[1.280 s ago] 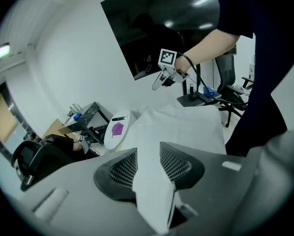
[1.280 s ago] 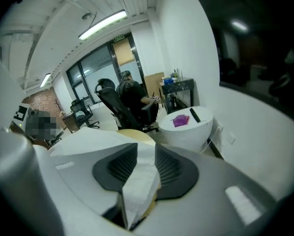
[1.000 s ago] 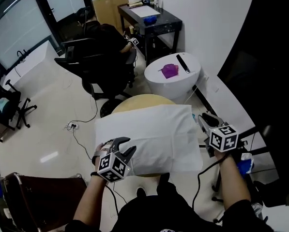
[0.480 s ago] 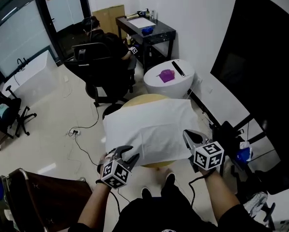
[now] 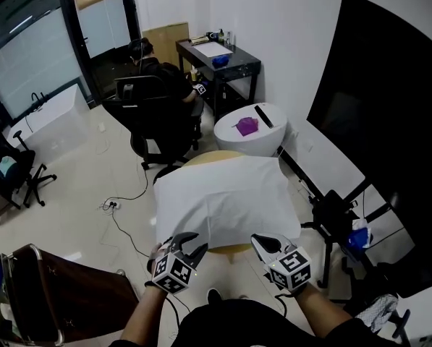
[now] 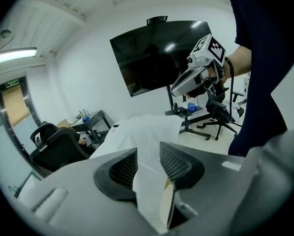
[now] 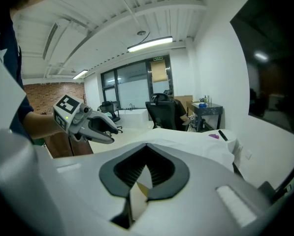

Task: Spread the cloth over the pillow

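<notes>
The cloth (image 5: 223,197) lay draped over the round table (image 5: 226,249), stretching away ahead of both sets of fingers. It covered what was probably the pillow, which did not show separately underneath.

The left gripper (image 5: 189,243) had its jaws part-way apart and clamped on a bunched fold at the cloth's near left corner. White fabric ran up between its fingers (image 6: 123,168) and on beyond their tips. The right gripper (image 5: 262,242) sat at the near edge towards the right corner, its jaws pressed fully together. A thin white sliver showed between them, seemingly the cloth's hem, though that was hard to confirm.

By my reading, most of the task was done. The cloth spanned the whole top, and the far side, well beyond the fingers, looked flat with only faint creases. What remained was the near side, where the edge hung from the 2 grippers and was not yet laid down. It would need drawing taut, evening up, lowering over the near side, and releasing.
</notes>
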Tool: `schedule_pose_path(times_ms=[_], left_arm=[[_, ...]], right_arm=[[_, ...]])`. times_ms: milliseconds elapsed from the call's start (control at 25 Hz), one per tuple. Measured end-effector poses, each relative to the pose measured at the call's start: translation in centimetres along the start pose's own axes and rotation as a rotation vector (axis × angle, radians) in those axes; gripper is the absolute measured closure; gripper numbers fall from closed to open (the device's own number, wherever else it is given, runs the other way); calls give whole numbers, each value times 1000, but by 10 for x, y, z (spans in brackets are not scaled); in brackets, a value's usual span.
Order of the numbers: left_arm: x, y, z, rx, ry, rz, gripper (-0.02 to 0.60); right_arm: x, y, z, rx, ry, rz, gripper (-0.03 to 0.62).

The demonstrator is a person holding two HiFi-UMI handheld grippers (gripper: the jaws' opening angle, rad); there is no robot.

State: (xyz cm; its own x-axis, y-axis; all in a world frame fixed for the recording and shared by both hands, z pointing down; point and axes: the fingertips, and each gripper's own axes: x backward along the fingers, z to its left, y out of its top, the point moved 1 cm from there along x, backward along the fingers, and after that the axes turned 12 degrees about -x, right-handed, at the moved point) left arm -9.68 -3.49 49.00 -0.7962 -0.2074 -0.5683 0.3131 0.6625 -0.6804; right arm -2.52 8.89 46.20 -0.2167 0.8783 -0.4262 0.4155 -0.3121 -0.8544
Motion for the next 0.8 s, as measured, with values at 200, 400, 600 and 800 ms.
schedule_pose_path(times_ms=[200, 400, 600, 800], left_arm=[[5, 4, -27, 41, 4, 22, 448], [9, 11, -44, 65, 9, 13, 448], [16, 26, -55, 57, 6, 13, 448], [23, 34, -62, 45, 23, 25, 434]], right_arm=[[24, -13, -2, 41, 3, 23, 588], [37, -18, 0, 60, 17, 24, 588], [47, -13, 10, 82, 58, 14, 588], [57, -8, 17, 100, 79, -2, 588]])
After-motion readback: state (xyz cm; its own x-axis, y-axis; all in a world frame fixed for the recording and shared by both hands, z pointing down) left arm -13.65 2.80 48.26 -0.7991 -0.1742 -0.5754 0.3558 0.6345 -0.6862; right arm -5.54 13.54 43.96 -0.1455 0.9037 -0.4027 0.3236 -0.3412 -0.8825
